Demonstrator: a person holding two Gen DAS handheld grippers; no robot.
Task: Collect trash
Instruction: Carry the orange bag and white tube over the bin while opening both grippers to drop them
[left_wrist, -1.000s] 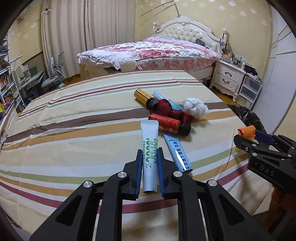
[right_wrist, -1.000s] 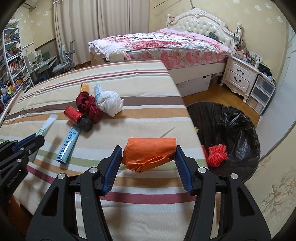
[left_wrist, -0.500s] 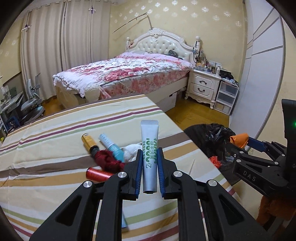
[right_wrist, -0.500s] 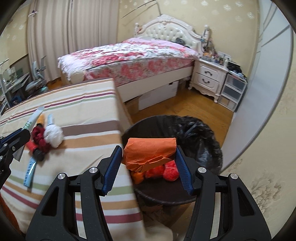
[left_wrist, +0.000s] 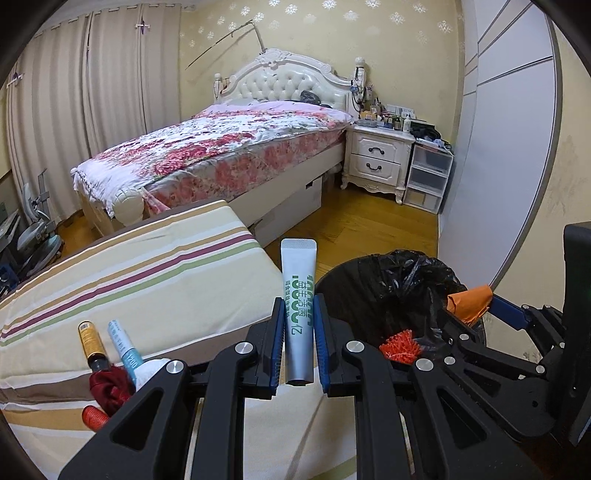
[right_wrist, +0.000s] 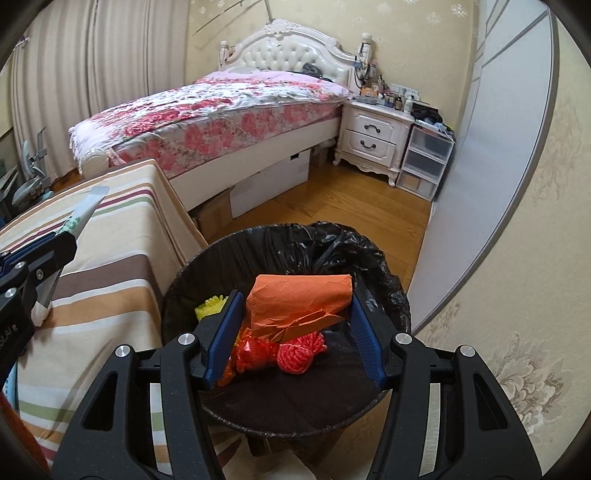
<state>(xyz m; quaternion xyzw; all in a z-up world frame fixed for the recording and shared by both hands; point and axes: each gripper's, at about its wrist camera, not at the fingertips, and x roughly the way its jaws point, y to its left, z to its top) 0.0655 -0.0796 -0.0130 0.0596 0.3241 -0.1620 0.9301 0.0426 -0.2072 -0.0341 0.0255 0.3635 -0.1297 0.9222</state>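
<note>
Bedroom setup, striped table (left_wrist: 155, 280) in front of a flowery bed (left_wrist: 221, 147), and both claws have swung off the table toward the bin over the last second. Going left to right: the leftovers on the cloth are a yellow bottle (left_wrist: 88, 338), a blue tube (left_wrist: 123, 347), a dark red rag (left_wrist: 110, 387), something white and crumpled (left_wrist: 149, 371), and a red bottle (left_wrist: 94, 415) at the edge, so there's more to collect. The left claw (left_wrist: 298, 350) is clamped on the white tube (left_wrist: 298, 295), which a second ago was lying on the table with the other stuff; now it's lifted and pointing at the floor just beside the black bin (left_wrist: 399, 280), not over it yet I'd say. The right claw (right_wrist: 291, 332) is pinched on the orange paper roll (right_wrist: 299, 299) and sits right above the bin (right_wrist: 391, 295) opening, where it was above the table edge a second back. Red string balls (right_wrist: 291, 352) and a yellow bit (right_wrist: 208, 306) are already inside. Looks like the roll only needs letting go, then the tube follows.
</note>
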